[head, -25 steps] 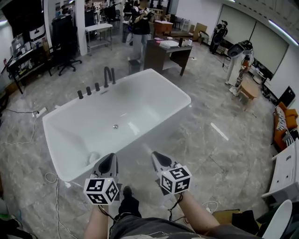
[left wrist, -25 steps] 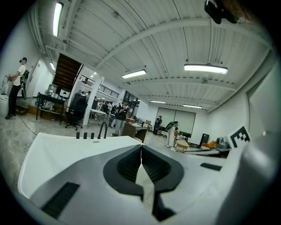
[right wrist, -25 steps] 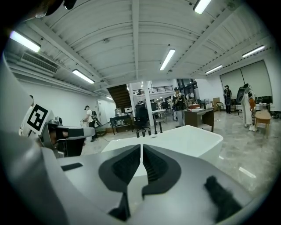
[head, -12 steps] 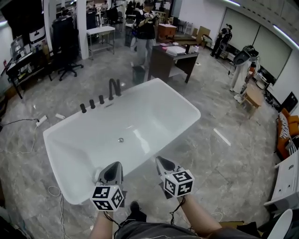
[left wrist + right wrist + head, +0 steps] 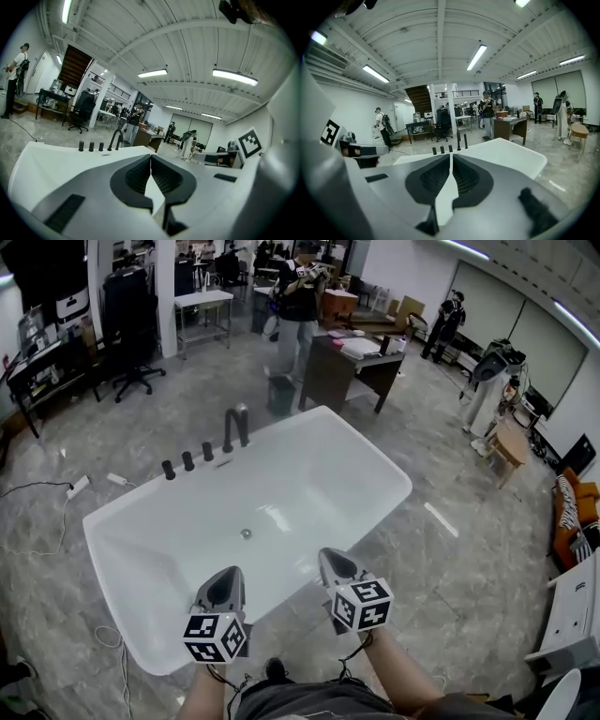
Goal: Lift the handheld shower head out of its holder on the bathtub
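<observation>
The white bathtub (image 5: 377, 455) fills the middle of the head view. On its far rim stand three black knobs (image 5: 188, 461), an arched black faucet (image 5: 228, 431) and, right beside it, the upright black handheld shower head (image 5: 245, 425) in its holder. My left gripper (image 5: 230, 572) and right gripper (image 5: 328, 555) hover side by side over the tub's near rim, a full tub width short of the fixtures. Both are shut and hold nothing. The left gripper (image 5: 150, 158) view shows the knobs (image 5: 91, 146) and faucet (image 5: 115, 139) far ahead. Beyond the right gripper (image 5: 451, 155), its own view shows the shower head (image 5: 465, 140).
Behind the tub stand a dark desk (image 5: 361, 367), a small bin (image 5: 279, 394) and a person (image 5: 300, 296). An office chair (image 5: 136, 357) and tables lie at the far left. Cables (image 5: 47, 493) run across the marble floor on the left. Another person stands far left (image 5: 11, 77).
The tub has drawn nearer and lower in the head view as I moved toward it. Both grippers went from short of the tub to over its near rim, still shut.
</observation>
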